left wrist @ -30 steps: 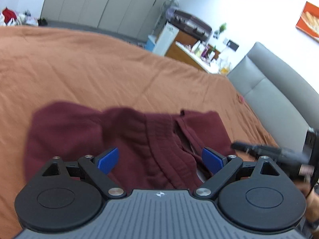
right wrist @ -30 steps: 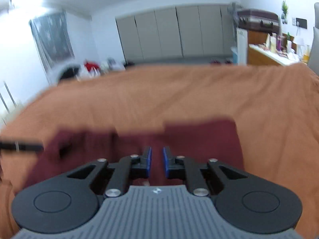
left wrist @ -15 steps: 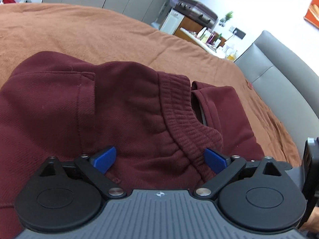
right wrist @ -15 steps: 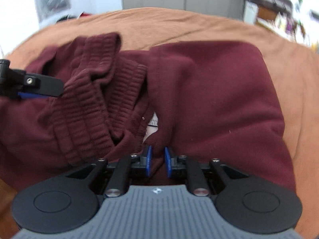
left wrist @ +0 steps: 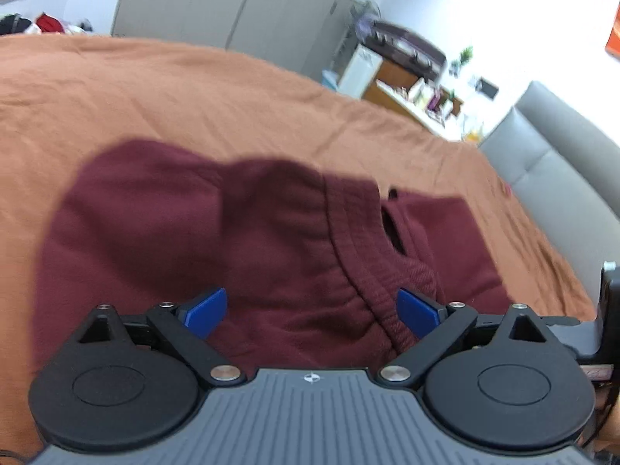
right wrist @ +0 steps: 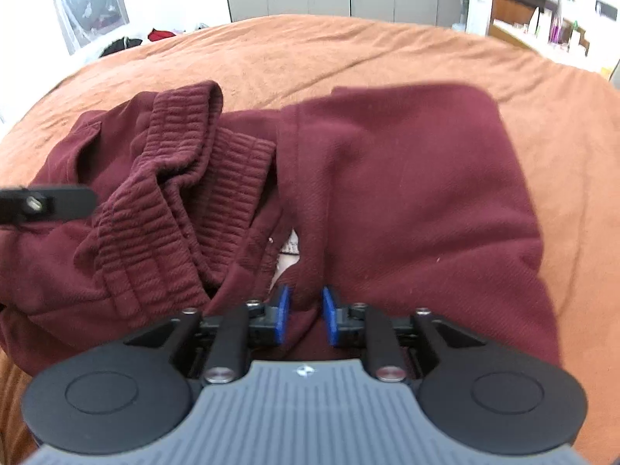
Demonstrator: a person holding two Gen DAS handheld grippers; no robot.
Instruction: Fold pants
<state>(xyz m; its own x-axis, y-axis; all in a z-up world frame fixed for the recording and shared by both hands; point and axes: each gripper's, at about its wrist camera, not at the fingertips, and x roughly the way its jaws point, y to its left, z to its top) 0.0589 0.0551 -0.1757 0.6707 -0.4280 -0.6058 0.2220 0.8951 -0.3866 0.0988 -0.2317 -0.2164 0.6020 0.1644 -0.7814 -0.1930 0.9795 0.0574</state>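
Observation:
Maroon pants [left wrist: 201,232] lie bunched on the orange bedspread [left wrist: 193,97], ribbed waistband [right wrist: 170,193] crumpled at the left in the right wrist view. My left gripper [left wrist: 312,312] is open, its blue pads wide apart just above the fabric near the waistband. My right gripper [right wrist: 306,314] has its pads close together with a fold of the pants [right wrist: 407,193] between them, near a white label [right wrist: 290,248]. The left gripper's finger [right wrist: 46,201] shows at the left edge of the right wrist view.
A grey headboard [left wrist: 562,162] stands at the right of the bed. Grey wardrobes [left wrist: 232,11] line the far wall. A cluttered wooden desk [left wrist: 407,89] stands beyond the bed. Clothes pile [right wrist: 128,40] lies past the bed's far left edge.
Both grippers dropped close to the pants, then the left one pulled back and up a little. The right gripper's pads now hold a fold of fabric. The left gripper stayed open.

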